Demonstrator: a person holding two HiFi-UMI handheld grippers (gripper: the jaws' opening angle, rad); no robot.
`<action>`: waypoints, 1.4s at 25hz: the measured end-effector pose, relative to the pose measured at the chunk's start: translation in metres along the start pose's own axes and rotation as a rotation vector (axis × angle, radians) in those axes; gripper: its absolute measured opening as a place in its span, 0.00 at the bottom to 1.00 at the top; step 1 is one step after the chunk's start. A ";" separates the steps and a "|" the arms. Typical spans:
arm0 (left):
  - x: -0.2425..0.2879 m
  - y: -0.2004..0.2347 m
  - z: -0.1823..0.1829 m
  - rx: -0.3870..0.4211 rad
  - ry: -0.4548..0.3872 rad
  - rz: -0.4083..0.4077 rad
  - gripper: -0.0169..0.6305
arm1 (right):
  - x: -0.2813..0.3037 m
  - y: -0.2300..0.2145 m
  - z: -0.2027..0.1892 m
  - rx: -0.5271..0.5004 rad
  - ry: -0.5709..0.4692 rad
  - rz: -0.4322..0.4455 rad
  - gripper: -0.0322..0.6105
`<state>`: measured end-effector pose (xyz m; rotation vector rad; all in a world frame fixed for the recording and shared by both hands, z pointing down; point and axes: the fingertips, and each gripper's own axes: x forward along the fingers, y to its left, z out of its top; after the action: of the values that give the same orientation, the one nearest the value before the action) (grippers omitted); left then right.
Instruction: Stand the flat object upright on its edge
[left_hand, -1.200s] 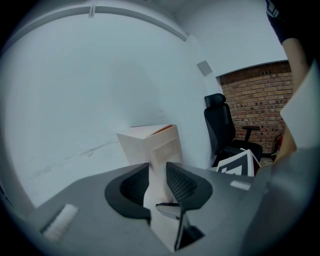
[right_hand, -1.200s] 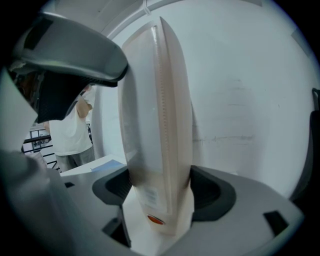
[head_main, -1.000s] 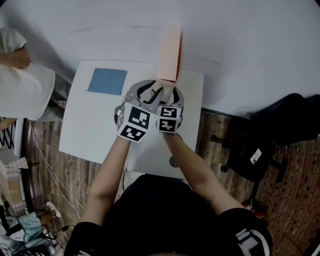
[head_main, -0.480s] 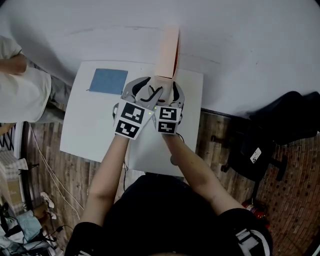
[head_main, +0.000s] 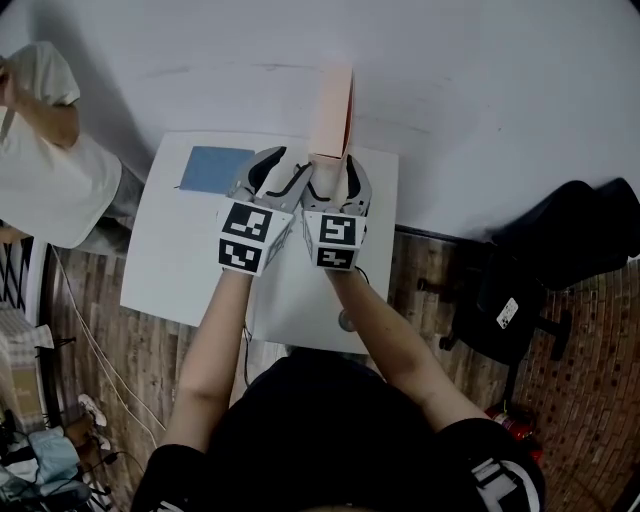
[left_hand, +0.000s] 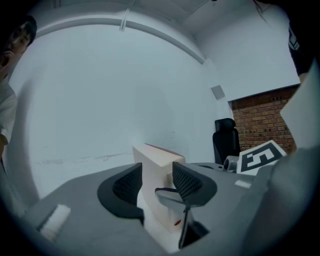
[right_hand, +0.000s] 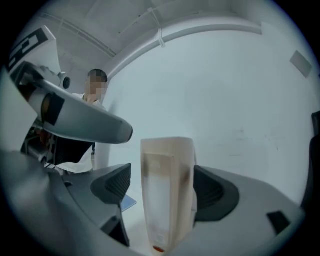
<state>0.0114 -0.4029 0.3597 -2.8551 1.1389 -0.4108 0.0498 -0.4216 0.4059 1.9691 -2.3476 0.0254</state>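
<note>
Now upright on its edge at the far side of the tabletop (head_main: 190, 250): book (head_main: 332, 105). Left tool (head_main: 280, 172): spread, jaws just been opening, book between and beyond the pads, not pinched. Right tool (head_main: 338, 175): spread wide around the book, left pad clear of it. Both side by side at the book's lower end. Flat on tabletop, further left: blue square (head_main: 212, 168).

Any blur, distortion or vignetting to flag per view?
Right gripper view: flat object is close and soft, fisheye bows the ceiling line. Left gripper view: same fisheye, dark corners, object sharper. Head view: sharp throughout.
</note>
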 end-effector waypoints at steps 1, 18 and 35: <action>-0.002 0.002 0.004 -0.005 -0.011 0.010 0.33 | -0.001 0.000 0.007 -0.007 -0.011 0.000 0.60; -0.054 0.033 0.074 -0.007 -0.185 0.256 0.21 | -0.031 -0.011 0.125 -0.123 -0.225 -0.024 0.57; -0.117 0.018 0.147 0.049 -0.311 0.418 0.04 | -0.147 -0.102 0.209 -0.123 -0.285 -0.176 0.07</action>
<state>-0.0440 -0.3449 0.1892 -2.4268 1.5690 0.0261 0.1655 -0.3085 0.1831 2.2360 -2.2529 -0.4271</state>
